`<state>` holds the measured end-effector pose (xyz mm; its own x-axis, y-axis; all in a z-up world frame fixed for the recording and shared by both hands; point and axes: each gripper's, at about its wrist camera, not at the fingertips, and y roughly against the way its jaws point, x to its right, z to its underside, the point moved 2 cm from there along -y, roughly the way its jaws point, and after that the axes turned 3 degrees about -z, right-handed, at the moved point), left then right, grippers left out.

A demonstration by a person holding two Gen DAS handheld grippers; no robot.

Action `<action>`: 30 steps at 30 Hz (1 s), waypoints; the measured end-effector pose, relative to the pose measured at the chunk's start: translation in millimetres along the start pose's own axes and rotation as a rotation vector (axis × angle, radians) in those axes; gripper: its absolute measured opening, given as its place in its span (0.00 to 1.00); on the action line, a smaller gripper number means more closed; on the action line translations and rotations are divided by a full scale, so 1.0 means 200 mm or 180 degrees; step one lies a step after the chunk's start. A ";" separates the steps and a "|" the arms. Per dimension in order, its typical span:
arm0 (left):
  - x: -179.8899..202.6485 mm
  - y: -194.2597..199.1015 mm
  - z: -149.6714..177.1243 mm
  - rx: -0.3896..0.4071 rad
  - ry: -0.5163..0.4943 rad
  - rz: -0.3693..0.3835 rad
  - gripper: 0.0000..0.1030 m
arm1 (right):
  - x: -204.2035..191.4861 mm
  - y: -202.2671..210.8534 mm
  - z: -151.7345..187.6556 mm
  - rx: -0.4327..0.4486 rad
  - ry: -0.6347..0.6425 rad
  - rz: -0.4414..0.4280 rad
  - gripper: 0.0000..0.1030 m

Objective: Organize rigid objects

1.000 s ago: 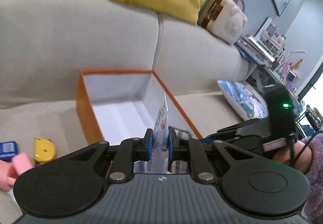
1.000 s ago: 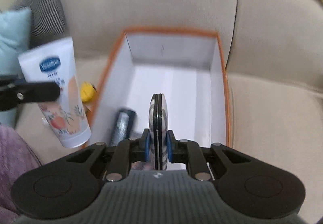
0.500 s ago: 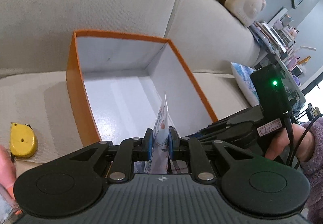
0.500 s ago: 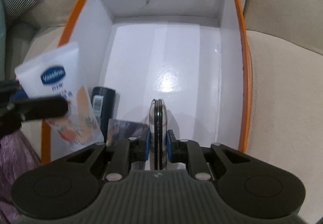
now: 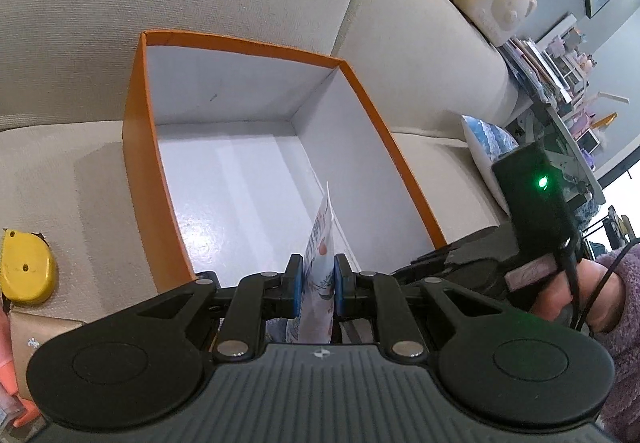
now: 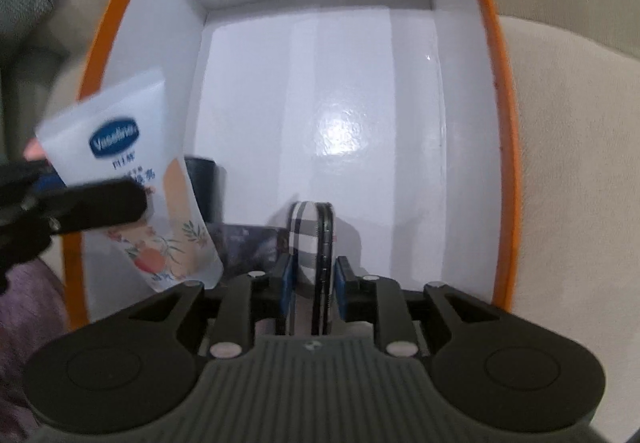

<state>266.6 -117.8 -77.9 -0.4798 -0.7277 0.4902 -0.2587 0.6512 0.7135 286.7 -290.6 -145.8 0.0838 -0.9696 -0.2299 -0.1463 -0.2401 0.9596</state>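
Note:
An orange box (image 5: pixel 138 147) with a white inside stands on the beige sofa. My left gripper (image 5: pixel 314 285) is shut on a white hand-cream tube (image 5: pixel 320 243) at the box's near edge. The same tube (image 6: pixel 120 147) shows in the right wrist view at the box's left wall, pinched by a left finger (image 6: pixel 92 203). My right gripper (image 6: pixel 312 283) points down into the box (image 6: pixel 506 163). A flat round plaid case (image 6: pixel 306 239) stands on edge between its jaws, which are opening, with a small gap showing at the right pad.
A dark cylinder (image 6: pixel 204 183) and a dark flat packet (image 6: pixel 248 243) lie on the box floor near the left corner. A yellow tape measure (image 5: pixel 26 269) sits on the sofa seat left of the box. A person's hand (image 5: pixel 572 299) in a purple sleeve holds the right gripper.
Both grippers have come down towards the box, and the right one now points steeply into it. The right jaws have spread slightly around the plaid case. The tube stays pinched.

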 end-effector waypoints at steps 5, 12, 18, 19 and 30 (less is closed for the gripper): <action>0.00 0.01 0.00 0.0001 -0.0013 -0.0025 0.16 | -0.10 -0.04 0.03 -0.0110 0.0405 0.0529 0.34; 0.01 0.00 0.01 -0.0001 -0.0036 -0.0027 0.17 | -0.06 -0.07 0.09 -0.0221 0.0392 0.0436 0.36; 0.01 -0.01 0.00 -0.0014 -0.0049 -0.0018 0.17 | -0.06 -0.09 0.14 -0.0285 0.0493 0.0271 0.34; 0.01 -0.02 0.00 -0.0020 -0.0055 -0.0010 0.17 | -0.06 -0.09 0.15 -0.0275 0.0528 0.0273 0.34; 0.16 -0.12 0.02 -0.0161 -0.0187 0.0137 0.17 | -0.03 0.49 0.27 0.1193 0.0334 0.0814 0.18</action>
<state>255.2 -155.5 -81.4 -0.5384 -0.6843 0.4918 -0.1948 0.6689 0.7174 218.3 -311.1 -58.8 0.0951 -0.9946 0.0425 -0.5199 -0.0132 0.8541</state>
